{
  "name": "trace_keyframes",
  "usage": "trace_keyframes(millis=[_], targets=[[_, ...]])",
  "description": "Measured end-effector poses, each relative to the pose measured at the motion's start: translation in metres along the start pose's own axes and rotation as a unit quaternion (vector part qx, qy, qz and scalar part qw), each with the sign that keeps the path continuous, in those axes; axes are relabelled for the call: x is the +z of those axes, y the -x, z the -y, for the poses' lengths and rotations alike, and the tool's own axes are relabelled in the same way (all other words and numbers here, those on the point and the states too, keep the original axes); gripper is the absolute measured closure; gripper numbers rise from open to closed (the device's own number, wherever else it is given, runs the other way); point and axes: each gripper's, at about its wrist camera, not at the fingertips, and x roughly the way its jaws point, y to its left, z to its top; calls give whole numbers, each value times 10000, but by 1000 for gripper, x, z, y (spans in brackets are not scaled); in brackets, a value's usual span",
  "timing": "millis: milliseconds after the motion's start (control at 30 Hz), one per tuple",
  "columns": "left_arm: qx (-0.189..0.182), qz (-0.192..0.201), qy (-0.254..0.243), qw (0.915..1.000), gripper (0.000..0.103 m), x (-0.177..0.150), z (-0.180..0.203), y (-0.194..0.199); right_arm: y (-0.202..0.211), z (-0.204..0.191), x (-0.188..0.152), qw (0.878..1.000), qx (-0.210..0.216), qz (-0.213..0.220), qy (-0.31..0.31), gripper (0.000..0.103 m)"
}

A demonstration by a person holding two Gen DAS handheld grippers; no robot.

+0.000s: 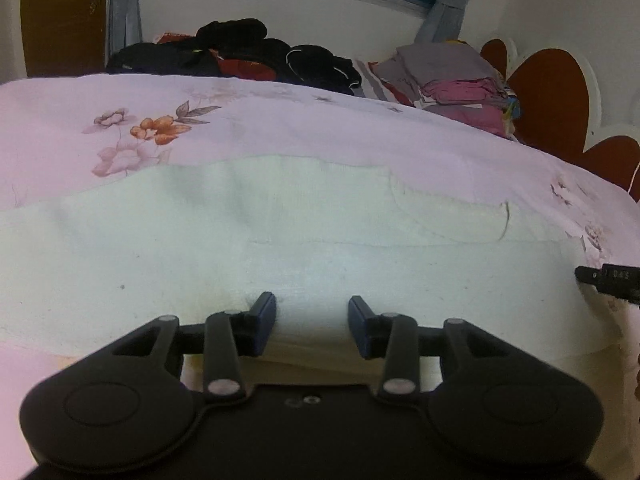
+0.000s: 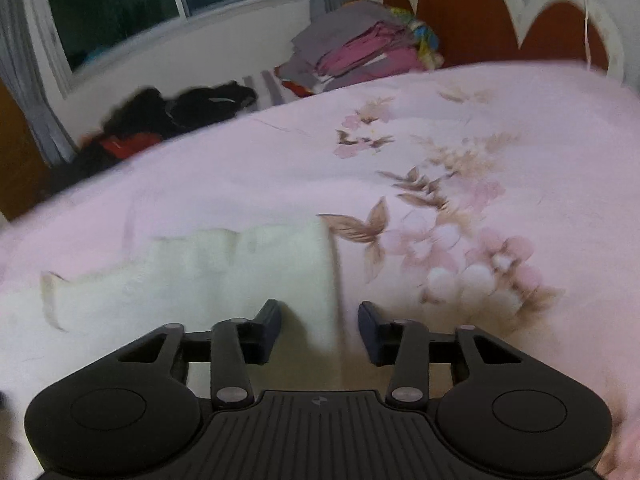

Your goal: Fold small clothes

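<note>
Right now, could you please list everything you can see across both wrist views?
White garment: one, pale white, spread flat on the bed's near side.
Bedspread: one, pink with flowers, under the garment.
Dark clothes pile: one heap, black with red, far side below the window.
Folded stack: one, grey and magenta, by the headboard.
Headboard: one, brown with white trim.
Window: one, dark, grey curtains.
Left gripper: black, jaws apart over the garment.
Right gripper: black, jaws apart at the garment's edge.

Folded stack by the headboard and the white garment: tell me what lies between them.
Only bare floral bedsheet separates the white garment from the folded stack, clearest in the left wrist view.
</note>
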Motion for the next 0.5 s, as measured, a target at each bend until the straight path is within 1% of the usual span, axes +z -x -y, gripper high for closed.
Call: trace_keyframes(millis=[133,200,300,367,400,500], targets=[[-20,-97,114,9999,63,3,-1,6,2,3,3,9997,-209,5,-120,66],[-57,-87,198,9997,63,5,-5,8,6,-1,4,9998,-85,155,-67,66],[-8,-61,215,9998,63,3,-6,11,10,-11,9,9992,80,367,94,66],[48,-82,110,9999,62,2,-4,8,3,-18,8,9993,21,292,228,66],[64,-87,67,9999,62,2,-3,8,-5,-20,7,9992,-134,152,335,66],[48,-116,109,9999,59,4,-4,13,-5,-14,8,9997,-159,100,133,66]])
